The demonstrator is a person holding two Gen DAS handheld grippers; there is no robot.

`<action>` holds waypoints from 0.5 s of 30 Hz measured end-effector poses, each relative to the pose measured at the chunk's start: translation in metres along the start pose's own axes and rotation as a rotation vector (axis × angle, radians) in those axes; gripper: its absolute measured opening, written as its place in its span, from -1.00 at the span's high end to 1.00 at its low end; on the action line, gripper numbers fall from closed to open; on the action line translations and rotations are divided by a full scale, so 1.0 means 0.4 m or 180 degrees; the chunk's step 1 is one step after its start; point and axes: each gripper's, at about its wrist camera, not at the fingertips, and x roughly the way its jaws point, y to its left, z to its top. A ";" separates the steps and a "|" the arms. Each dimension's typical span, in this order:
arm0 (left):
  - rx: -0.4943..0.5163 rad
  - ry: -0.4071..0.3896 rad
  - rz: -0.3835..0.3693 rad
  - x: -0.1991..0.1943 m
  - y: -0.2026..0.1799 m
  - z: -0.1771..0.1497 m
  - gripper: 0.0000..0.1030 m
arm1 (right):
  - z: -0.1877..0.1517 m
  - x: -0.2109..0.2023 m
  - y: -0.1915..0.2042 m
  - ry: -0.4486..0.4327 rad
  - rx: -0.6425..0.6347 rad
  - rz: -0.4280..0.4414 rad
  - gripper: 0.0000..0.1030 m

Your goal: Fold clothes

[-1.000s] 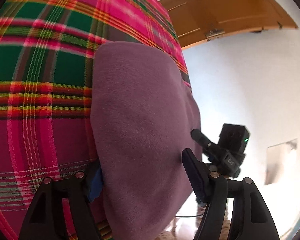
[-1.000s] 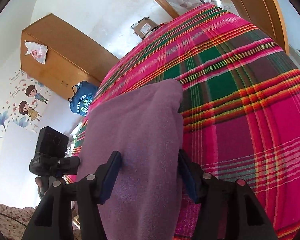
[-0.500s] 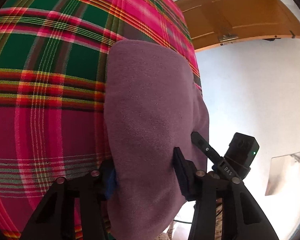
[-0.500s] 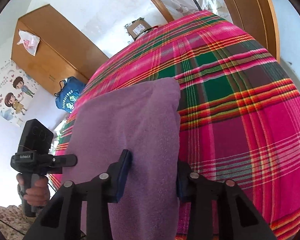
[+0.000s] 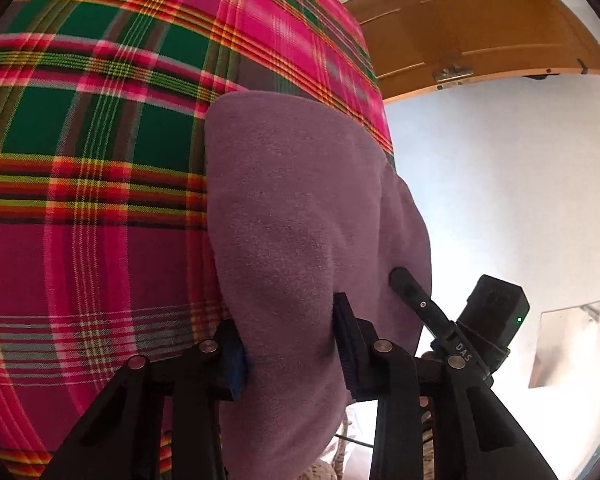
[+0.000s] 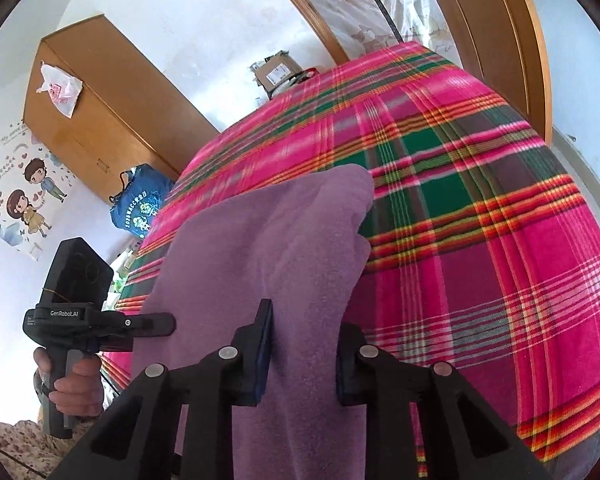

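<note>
Two pairs of tongs grip one purple fleece garment (image 5: pixel 300 216) along its near edge; the left tongs (image 5: pixel 288 344) are closed on the cloth with fleece bunched between the pads, and the right tongs (image 6: pixel 302 344) are clamped on it likewise. "GenRobot.AI" reads on the body of the left tongs as seen from the right wrist view (image 6: pixel 100 324); "DAS" is legible on the right tongs in the left wrist view (image 5: pixel 452 320), beside a small green light. The garment lies on a bed under a pink, green and red plaid cover (image 5: pixel 92 168), its far end on the cover and its near end drawn past the bed's edge toward the tongs; its far corner (image 6: pixel 356 180) is rounded and doubled over. Broad plaid lies bare to the right of the garment in the right wrist view. A blue bag (image 6: pixel 140 204) carries white print too small to read; a cardboard box (image 6: pixel 278 72) bears a label, unreadable.
</note>
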 end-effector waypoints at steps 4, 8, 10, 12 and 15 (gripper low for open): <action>0.0016 -0.0080 0.0009 -0.035 0.002 0.009 0.27 | 0.000 -0.001 0.028 -0.0024 0.0004 0.0052 0.53; -0.0032 -0.0162 0.0026 -0.081 0.021 0.017 0.27 | 0.006 0.014 0.056 -0.0015 0.0045 0.0140 0.53; -0.0057 -0.0202 0.0047 -0.106 0.034 0.016 0.27 | 0.010 0.029 0.076 -0.0007 0.0042 0.0168 0.53; -0.0082 -0.0242 0.0068 -0.130 0.047 0.015 0.27 | 0.010 0.044 0.096 0.0006 0.0034 0.0200 0.53; -0.0120 -0.0302 0.0100 -0.167 0.067 0.014 0.27 | 0.017 0.073 0.125 0.0037 0.0019 0.0258 0.53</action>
